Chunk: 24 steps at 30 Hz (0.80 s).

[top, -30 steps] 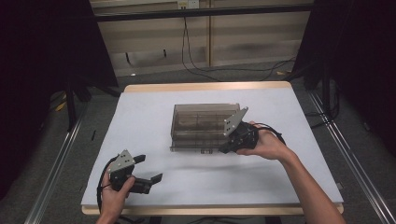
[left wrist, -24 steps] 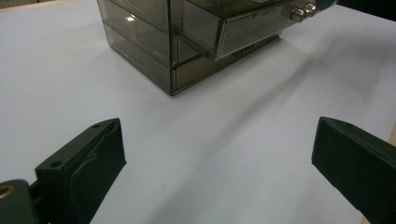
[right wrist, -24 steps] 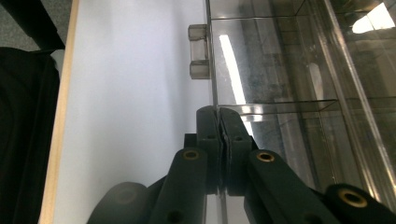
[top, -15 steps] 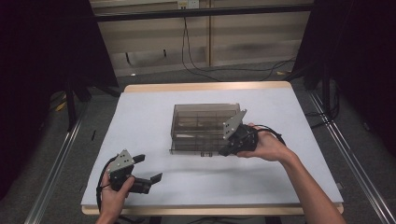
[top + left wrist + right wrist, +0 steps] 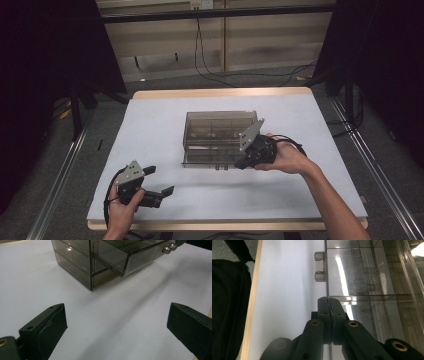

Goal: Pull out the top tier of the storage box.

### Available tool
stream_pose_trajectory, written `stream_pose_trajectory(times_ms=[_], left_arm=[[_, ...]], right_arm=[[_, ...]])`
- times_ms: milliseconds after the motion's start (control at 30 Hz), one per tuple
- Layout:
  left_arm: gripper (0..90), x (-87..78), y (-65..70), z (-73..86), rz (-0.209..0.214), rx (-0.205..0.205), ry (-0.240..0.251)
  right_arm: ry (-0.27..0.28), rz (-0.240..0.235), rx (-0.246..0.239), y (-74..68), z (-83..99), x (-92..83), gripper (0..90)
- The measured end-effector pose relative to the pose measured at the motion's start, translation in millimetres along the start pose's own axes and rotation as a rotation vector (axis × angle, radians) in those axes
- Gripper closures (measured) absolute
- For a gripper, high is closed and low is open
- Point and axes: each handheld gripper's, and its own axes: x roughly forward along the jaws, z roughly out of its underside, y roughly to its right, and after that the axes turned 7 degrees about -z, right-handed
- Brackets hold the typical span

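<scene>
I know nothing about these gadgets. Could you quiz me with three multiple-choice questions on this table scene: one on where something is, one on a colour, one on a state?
1. Where does the smoky clear drawer box stand?
A. mid-table on the white cover
B. on the floor
C. at the table's left edge

2. What colour are the jaws of the left gripper?
A. red
B. black
C. yellow

3. How do the jaws of the right gripper stand?
A. wide apart
B. pressed shut
C. removed

Answers: 1 A, the high view shows it centred on the white cover. 2 B, the left gripper view shows two black jaws. 3 B, the right gripper view shows them together at the box's front edge.
</scene>
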Motion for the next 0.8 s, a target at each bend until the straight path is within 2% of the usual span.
stream_pose_trajectory(times_ms=[800], left_arm=[[2.5, -0.9, -0.8, -0.4, -0.002, 0.004, 0.002]], right_arm=[[-0.019, -0.031, -0.003, -8.5, -0.3, -1.3, 89.5]])
